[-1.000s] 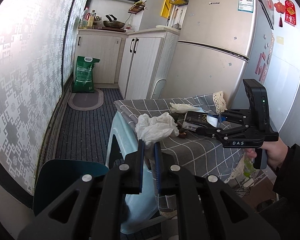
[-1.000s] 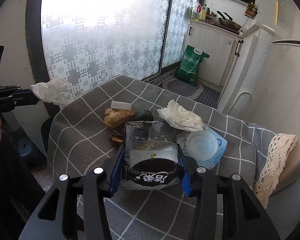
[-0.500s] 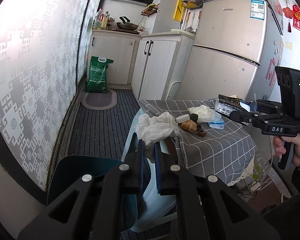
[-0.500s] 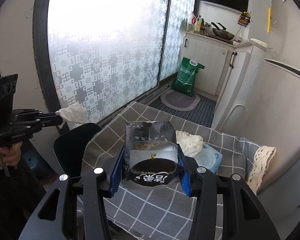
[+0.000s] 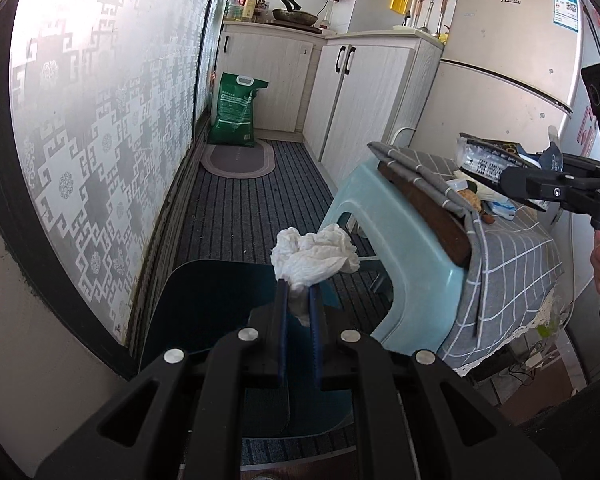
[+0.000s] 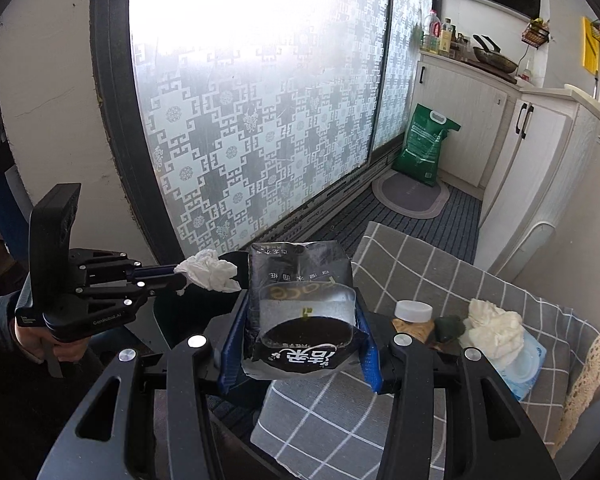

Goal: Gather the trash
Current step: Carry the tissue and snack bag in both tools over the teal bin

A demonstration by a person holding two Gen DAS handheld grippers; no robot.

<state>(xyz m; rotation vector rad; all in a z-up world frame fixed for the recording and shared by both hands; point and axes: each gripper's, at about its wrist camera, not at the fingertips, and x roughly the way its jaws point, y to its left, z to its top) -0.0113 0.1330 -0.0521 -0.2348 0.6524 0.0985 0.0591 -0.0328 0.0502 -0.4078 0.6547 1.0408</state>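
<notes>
My left gripper (image 5: 298, 292) is shut on a crumpled white tissue (image 5: 314, 258) and holds it above the dark teal bin (image 5: 220, 304) on the floor. The tissue also shows in the right wrist view (image 6: 210, 272), at the tip of the left gripper (image 6: 180, 276). My right gripper (image 6: 300, 320) is shut on a black tissue packet (image 6: 302, 312), held in the air over the table's left edge; the packet also shows in the left wrist view (image 5: 488, 156). On the grey checked tablecloth (image 6: 440, 272) lie a white tissue wad (image 6: 492, 326), a small white lid (image 6: 414, 310) and food scraps (image 6: 446, 326).
A blue wet-wipes pack (image 6: 524, 364) lies under the tissue wad. A light blue plastic stool (image 5: 396, 248) stands beside the table. A frosted patterned window (image 6: 260, 120) lines the left wall. A green sack (image 5: 236, 110), a floor mat (image 5: 238, 158), white cabinets (image 5: 364, 96) and a fridge (image 5: 508, 60) stand beyond.
My left gripper has dropped down and left with the tissue, from beside the table to above the bin. My right gripper has swung left with the packet toward the table's edge.
</notes>
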